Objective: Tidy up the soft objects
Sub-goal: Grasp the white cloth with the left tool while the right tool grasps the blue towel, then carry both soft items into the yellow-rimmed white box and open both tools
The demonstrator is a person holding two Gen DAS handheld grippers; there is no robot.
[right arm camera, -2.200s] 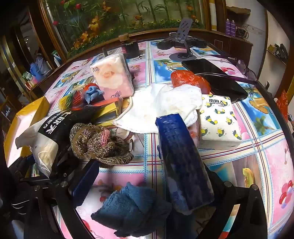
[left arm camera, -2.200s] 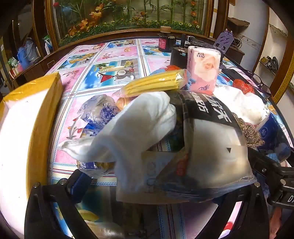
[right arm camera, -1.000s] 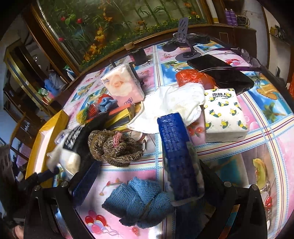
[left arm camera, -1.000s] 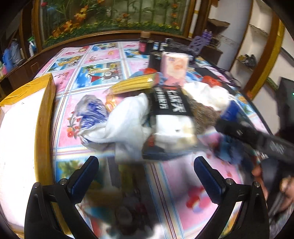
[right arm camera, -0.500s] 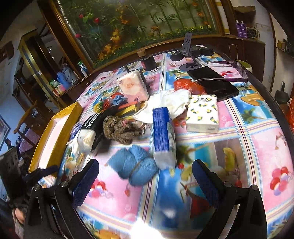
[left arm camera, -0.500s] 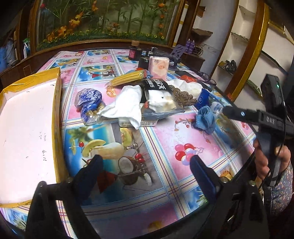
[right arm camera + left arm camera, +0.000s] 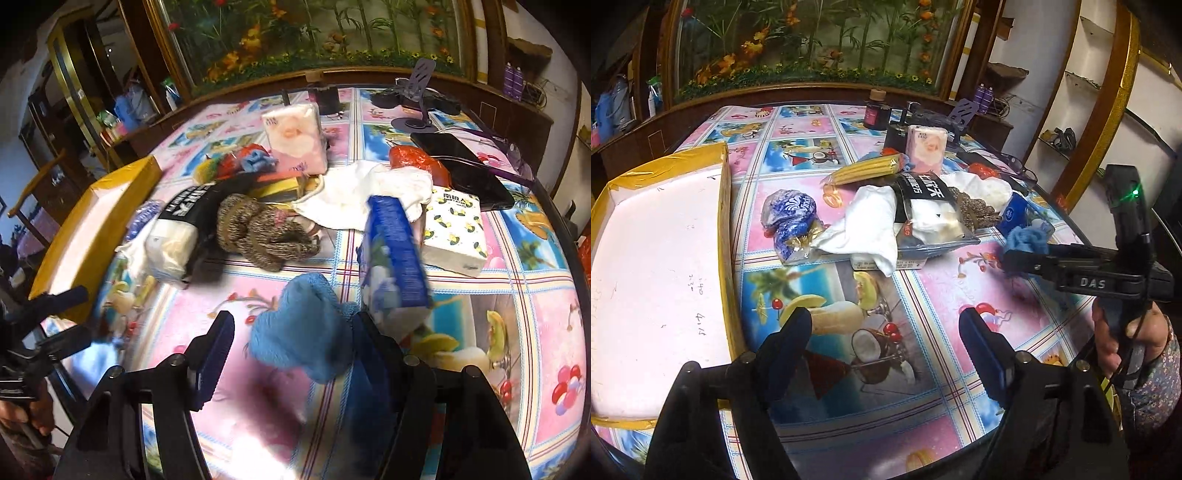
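A pile of soft objects lies mid-table: a black-and-white packet [image 7: 931, 206], a white cloth [image 7: 871, 229], a brown knitted item [image 7: 258, 229], a pink tissue pack [image 7: 295, 136] and a blue tissue pack [image 7: 395, 254]. A blue cloth [image 7: 299, 332] lies between the fingers of my right gripper [image 7: 291, 354], which is open around it. My left gripper [image 7: 886, 347] is open and empty over bare tablecloth, back from the pile. The right gripper also shows in the left wrist view [image 7: 1027, 258].
A yellow-rimmed white tray [image 7: 646, 258] sits at the left. A yellow-patterned tissue pack [image 7: 454, 229], an orange bag [image 7: 417, 162], a black phone [image 7: 461, 173], a phone stand [image 7: 417, 92] and a dark jar [image 7: 875, 110] stand at the back and right.
Both grippers let go of their packs and pulled back from the pile. The right gripper has since moved forward around the blue cloth and narrowed its opening.
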